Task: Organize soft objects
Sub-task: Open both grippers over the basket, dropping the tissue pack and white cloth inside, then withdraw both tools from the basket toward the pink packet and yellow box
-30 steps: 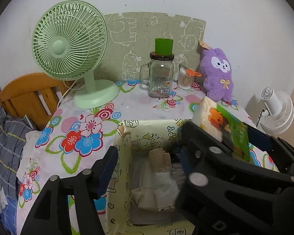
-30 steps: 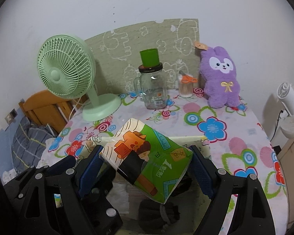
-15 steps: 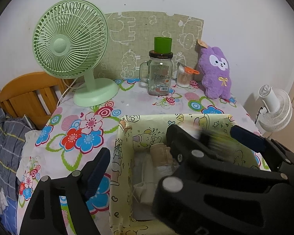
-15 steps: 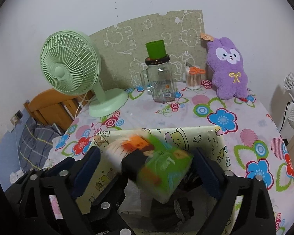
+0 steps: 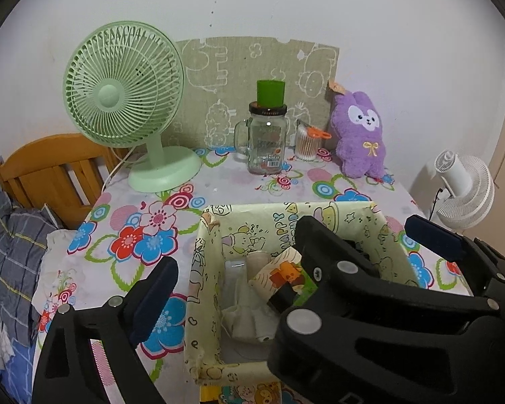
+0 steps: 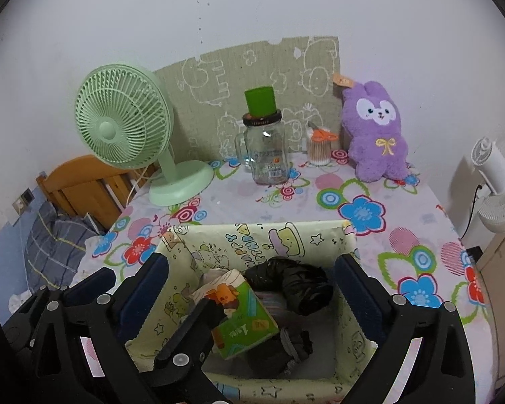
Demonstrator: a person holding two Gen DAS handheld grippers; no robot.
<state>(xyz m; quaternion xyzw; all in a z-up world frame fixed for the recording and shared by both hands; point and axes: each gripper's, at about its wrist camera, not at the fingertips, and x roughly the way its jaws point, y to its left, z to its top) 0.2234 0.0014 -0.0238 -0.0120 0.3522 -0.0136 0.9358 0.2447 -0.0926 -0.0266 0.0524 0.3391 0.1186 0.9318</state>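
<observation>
Above box [image 6: 348, 313], right gripper [image 6: 252, 289] spread.

On the inner wall of the pale yellow cartoon-printed fabric box [image 5: 323, 222], the word "HAPPY" could be read, with a second line under it mostly hidden. The green tissue packet with an orange cartoon figure [image 6: 244, 316] showed a large numeral "1". The label on the clear glass handled jar [image 6: 267, 155] was too small to read.

On the desk [image 6: 404, 222], the box [image 6: 323, 232] sits in front, holding a tissue pack [image 6: 245, 316]; fan [image 6: 124, 118], jar [image 6: 266, 155] and plush toy [image 6: 377, 134] line the back.
</observation>
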